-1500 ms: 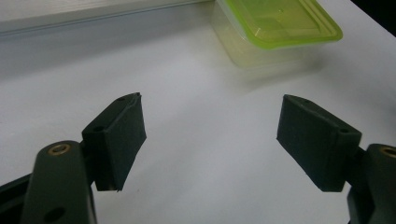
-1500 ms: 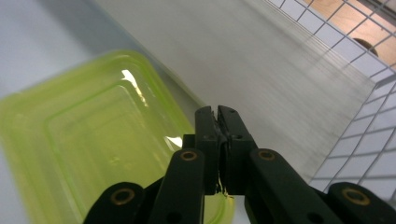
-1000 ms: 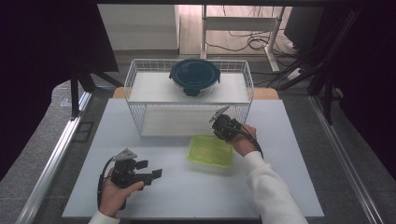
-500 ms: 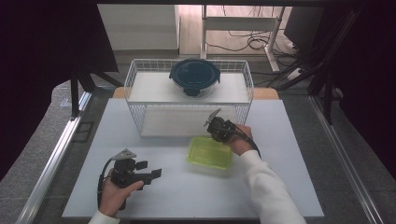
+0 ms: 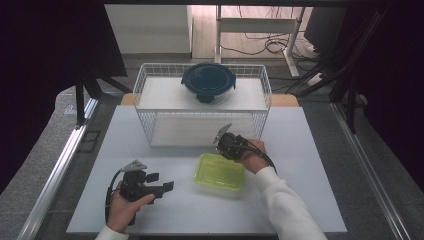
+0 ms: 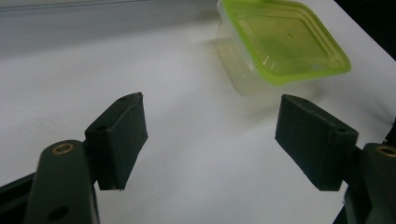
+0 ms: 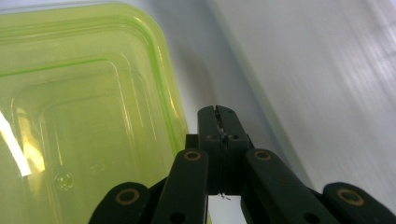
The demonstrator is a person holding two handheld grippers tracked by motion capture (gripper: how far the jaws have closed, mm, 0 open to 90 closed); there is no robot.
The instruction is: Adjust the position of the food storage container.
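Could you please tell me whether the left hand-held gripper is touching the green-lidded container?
Apart. The left gripper view shows the left hand-held gripper with its jaws open over bare white table, the green-lidded container lying well beyond them.

Even overhead light falls on the white desk point(image 5: 310, 200) in the high view, while the room at both sides sinks into near black and the floor beyond the desk glows warm. In the right gripper view a white streak of glare crosses the green lid point(image 7: 84, 116), and the desk surface at right smears with motion blur. In the left gripper view the picture is soft and slightly grainy, with a faint shadow beneath the container point(image 6: 280, 46).
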